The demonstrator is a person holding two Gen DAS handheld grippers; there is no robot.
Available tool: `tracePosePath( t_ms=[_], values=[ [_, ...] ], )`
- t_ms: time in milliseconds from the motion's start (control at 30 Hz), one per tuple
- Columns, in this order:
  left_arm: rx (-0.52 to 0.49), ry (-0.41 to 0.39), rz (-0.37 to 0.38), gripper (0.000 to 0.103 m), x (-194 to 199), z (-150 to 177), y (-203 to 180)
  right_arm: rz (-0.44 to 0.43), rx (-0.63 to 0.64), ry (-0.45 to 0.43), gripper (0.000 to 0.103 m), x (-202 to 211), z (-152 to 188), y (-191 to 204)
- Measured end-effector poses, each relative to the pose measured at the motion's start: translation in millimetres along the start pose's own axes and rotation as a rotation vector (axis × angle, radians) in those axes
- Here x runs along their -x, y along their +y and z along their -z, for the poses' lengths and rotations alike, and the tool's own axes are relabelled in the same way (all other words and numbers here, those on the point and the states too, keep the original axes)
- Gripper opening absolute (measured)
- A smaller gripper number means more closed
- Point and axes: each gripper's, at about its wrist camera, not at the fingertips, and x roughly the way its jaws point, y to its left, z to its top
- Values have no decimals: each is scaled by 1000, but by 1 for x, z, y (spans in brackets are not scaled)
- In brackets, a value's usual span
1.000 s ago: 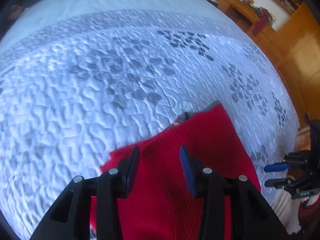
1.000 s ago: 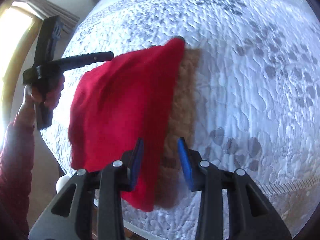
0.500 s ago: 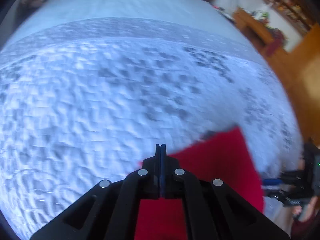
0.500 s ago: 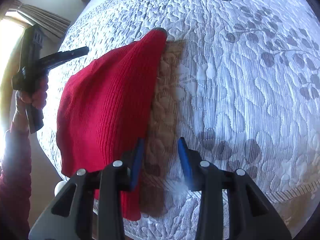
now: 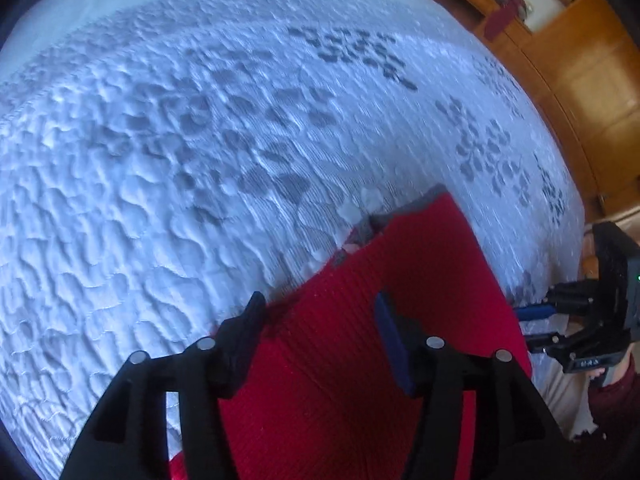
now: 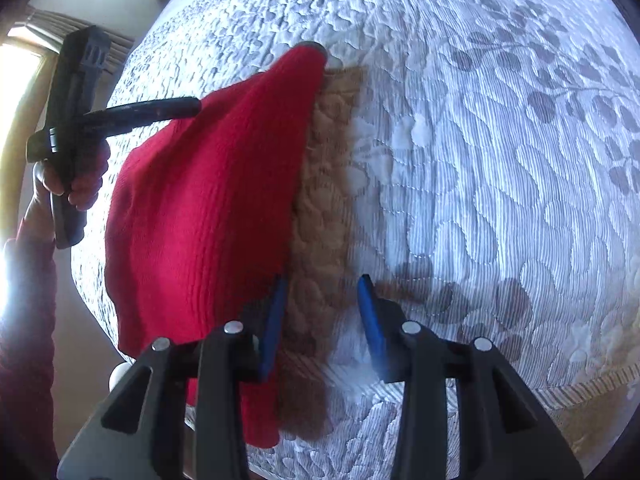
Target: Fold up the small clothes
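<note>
Broadly, a white quilted bedspread (image 6: 500, 184) with stitched swirls and grey leaf prints covers the bed. A red ribbed knit garment (image 6: 200, 208) lies flat near the bed's front edge, a long folded shape with a grey-trimmed tip. The left gripper (image 5: 320, 320) hovers over the knit, its black jaws opening with nothing pinched between them. The right gripper (image 6: 320, 304) hangs at the garment's straight side edge, its blue-padded jaws apart over shaded quilt, clamping nothing.
</note>
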Motion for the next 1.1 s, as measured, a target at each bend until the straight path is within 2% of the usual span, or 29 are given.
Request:
tracePosePath(
  t_ms=[33,67,100,167,267,333,400,467,500,567,667,733,800,833,933,1000,1100],
  values=[
    [-16,5,3,56,-2,0,-1,-2,-2,1,38,-1,0,-1],
    [-45,11,0,48,-3,1,-3,-4,-3,1,38,-2,0,-2],
    [-57,14,-13,29,-4,1,-4,-5,-4,2,38,-2,0,-2],
    [-37,4,0,12,0,2,-1,-6,-6,4,38,-4,-1,-4],
    [-44,-80,5,8,16,8,-5,-11,-15,8,38,-6,-2,-7],
    [-13,-139,16,8,29,12,-3,-15,-23,7,38,-7,-2,-8],
    [22,-174,-20,6,33,13,3,-13,-25,5,38,-7,-2,-8],
    [78,-155,-82,6,25,12,16,-8,-23,3,38,-7,-3,-7],
    [120,-124,-87,6,15,11,23,-2,-22,4,38,-7,-3,-6],
    [124,-100,-110,7,0,13,23,8,-13,6,38,-8,-3,-2],
    [136,-114,-125,10,3,14,22,13,-9,12,38,-7,-1,0],
    [161,-128,-138,22,15,17,22,18,-4,8,40,-2,1,1],
    [192,-160,-168,40,34,24,23,17,8,-8,46,7,5,4],
    [218,-173,-183,44,44,30,24,16,14,-14,47,12,8,5],
    [292,-189,-229,46,72,65,18,6,46,-27,48,23,21,14],
    [295,-199,-246,47,83,96,8,-10,64,-18,51,26,35,21],
    [305,-170,-269,50,83,141,-14,-41,66,28,52,20,57,29]
  ],
)
